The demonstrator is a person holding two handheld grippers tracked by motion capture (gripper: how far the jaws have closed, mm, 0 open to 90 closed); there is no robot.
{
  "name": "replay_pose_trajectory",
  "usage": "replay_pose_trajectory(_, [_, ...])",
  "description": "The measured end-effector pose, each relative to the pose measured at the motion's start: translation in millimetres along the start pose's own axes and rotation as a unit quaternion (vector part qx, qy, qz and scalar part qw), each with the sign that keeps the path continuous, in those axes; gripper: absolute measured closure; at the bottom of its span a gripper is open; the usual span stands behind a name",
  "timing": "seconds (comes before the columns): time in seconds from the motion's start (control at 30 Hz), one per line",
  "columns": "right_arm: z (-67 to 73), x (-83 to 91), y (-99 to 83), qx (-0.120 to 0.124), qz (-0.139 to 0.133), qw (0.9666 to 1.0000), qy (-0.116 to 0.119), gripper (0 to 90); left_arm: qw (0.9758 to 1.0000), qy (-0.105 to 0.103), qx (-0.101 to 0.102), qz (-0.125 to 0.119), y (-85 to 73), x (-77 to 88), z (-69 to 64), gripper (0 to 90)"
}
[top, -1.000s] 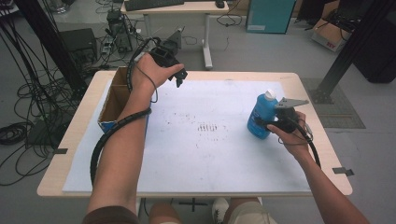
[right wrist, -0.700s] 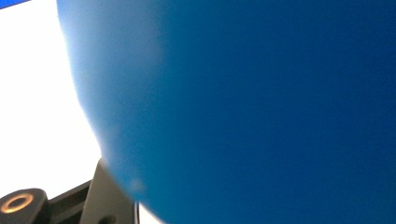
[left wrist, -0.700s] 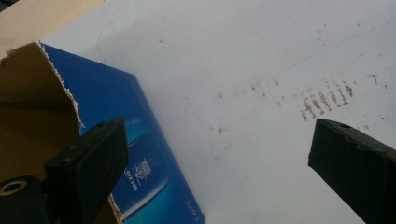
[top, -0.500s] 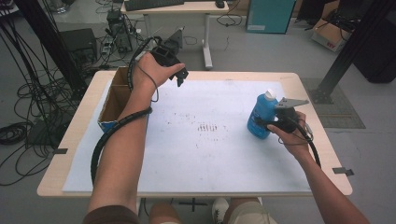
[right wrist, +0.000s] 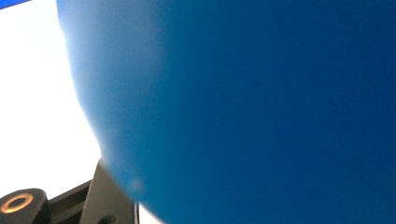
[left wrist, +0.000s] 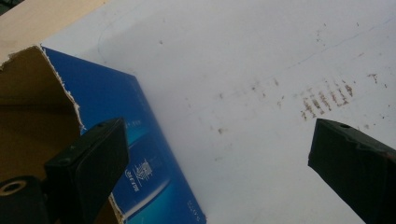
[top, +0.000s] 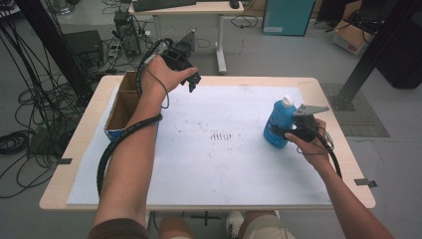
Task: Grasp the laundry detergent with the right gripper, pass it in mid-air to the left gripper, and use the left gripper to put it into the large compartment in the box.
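A blue bottle (top: 278, 124) with a white cap stands upright on the white sheet (top: 224, 164) at the right side of the table. My right gripper (top: 287, 132) is shut on its lower body from the right. In the right gripper view the bottle's blue wall (right wrist: 257, 112) is pressed close to the camera, with one jaw at the bottom left. My left gripper (top: 194, 82) hangs in the air over the back left of the sheet, next to an open cardboard box (top: 122, 107). In the left gripper view it (left wrist: 215, 140) stands open with nothing between its jaws.
The cardboard box, brown inside with a blue printed side (left wrist: 126, 121), sits at the table's left edge. Faint brown marks (top: 221, 135) stain the middle of the sheet. Beyond the table are cables, a desk and a black post.
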State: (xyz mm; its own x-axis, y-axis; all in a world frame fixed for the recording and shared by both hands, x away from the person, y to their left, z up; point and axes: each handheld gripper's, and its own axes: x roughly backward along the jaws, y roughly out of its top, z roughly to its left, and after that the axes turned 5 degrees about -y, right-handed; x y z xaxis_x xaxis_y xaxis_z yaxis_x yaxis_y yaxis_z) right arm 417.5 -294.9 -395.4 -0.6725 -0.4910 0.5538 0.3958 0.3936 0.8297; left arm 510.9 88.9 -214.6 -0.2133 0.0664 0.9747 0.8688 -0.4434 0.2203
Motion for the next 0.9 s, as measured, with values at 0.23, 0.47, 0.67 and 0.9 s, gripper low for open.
replay_pose_trajectory(0.23, [0.5,0.3,0.1,-0.001,0.002,1.0,-0.001,44.9,1.0,0.0,-0.002,0.0,0.4,0.4,-0.5,5.6])
replay_pose_trajectory(0.47, [0.3,0.3,0.2,-0.002,0.003,1.0,0.0,45.0,1.0,0.0,-0.003,-0.001,0.1,2.4,1.0,5.6])
replay_pose_trajectory(0.67, [-1.1,-0.7,2.8,-0.003,0.008,1.0,0.003,44.8,1.0,-0.002,-0.008,-0.002,1.5,2.6,1.5,5.7])
replay_pose_trajectory(0.9, [-3.1,-2.6,10.8,-0.014,0.025,0.9994,0.017,44.9,0.9997,-0.005,-0.023,-0.005,3.9,9.7,4.1,5.6])
